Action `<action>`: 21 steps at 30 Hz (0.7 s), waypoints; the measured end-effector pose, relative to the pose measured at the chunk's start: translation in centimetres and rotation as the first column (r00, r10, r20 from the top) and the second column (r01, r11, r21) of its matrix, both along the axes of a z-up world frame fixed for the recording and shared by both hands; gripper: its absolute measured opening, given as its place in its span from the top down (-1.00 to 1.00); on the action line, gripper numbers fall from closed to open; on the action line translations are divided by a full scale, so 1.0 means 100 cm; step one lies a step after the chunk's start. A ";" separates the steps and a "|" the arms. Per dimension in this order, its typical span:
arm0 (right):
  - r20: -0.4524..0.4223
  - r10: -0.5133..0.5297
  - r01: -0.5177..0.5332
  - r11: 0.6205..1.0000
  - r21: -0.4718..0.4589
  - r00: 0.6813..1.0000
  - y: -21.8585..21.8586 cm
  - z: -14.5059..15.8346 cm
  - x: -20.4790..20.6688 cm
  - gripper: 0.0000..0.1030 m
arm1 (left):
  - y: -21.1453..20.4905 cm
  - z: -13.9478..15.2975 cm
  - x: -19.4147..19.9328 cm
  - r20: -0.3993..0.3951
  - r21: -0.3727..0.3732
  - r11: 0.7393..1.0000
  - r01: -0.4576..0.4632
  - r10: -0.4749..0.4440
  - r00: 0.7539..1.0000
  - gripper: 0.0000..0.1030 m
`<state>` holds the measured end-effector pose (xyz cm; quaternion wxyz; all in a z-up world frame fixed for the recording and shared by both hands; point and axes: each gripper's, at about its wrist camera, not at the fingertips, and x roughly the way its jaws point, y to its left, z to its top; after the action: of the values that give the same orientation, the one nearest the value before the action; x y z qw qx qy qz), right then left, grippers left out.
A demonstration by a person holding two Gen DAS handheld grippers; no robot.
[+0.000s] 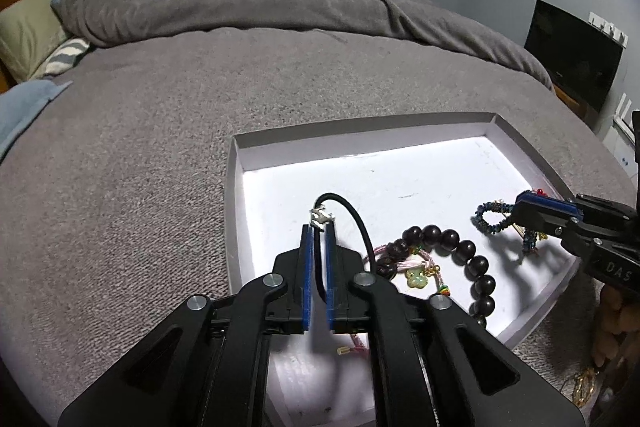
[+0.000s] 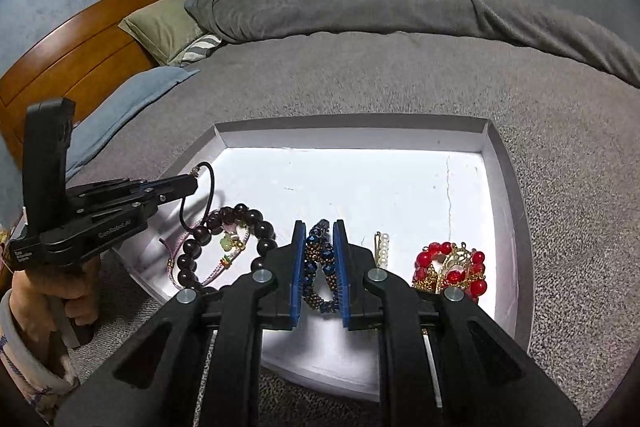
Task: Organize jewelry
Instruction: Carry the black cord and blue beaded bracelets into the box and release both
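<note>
A shallow white tray (image 1: 360, 135) lies on the grey bed. My left gripper (image 1: 318, 229) is shut on a black cord bracelet (image 1: 352, 211) with a small silver charm, held above the tray's left part; it also shows in the right wrist view (image 2: 194, 187). My right gripper (image 2: 320, 227) is shut on a blue and bronze beaded bracelet (image 2: 320, 259), also seen in the left wrist view (image 1: 492, 217). A dark bead bracelet (image 1: 460, 247) and a pink cord with a green pendant (image 1: 416, 277) lie in the tray.
A red bead and gold piece (image 2: 452, 267) and a small pearl clip (image 2: 382, 249) lie in the tray's right part. The grey blanket (image 1: 160, 147) surrounds the tray. Pillows (image 2: 168, 19) and a wooden headboard (image 2: 80, 43) are at far left.
</note>
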<state>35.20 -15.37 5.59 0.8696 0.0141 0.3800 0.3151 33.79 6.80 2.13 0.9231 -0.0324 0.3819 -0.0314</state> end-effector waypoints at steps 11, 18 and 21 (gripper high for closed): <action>0.029 -0.022 0.021 0.998 0.055 0.999 -0.018 0.008 -0.009 0.46 | 0.004 0.011 -0.021 0.051 -0.019 1.000 -0.025 0.026 0.998 -0.14; 0.081 -0.042 0.038 0.998 0.050 0.996 -0.030 0.018 -0.040 0.42 | -0.006 0.027 -0.056 0.113 -0.009 1.000 0.003 -0.002 0.994 -0.37; 0.105 -0.049 0.044 0.998 0.044 0.993 -0.033 0.022 -0.053 0.24 | -0.014 0.029 -0.071 0.125 -0.020 0.999 0.026 -0.023 0.992 -0.37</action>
<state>29.88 -18.71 7.75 0.8952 0.0244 0.3260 0.3030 26.67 5.45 4.99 0.9444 -0.0357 0.3233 -0.0488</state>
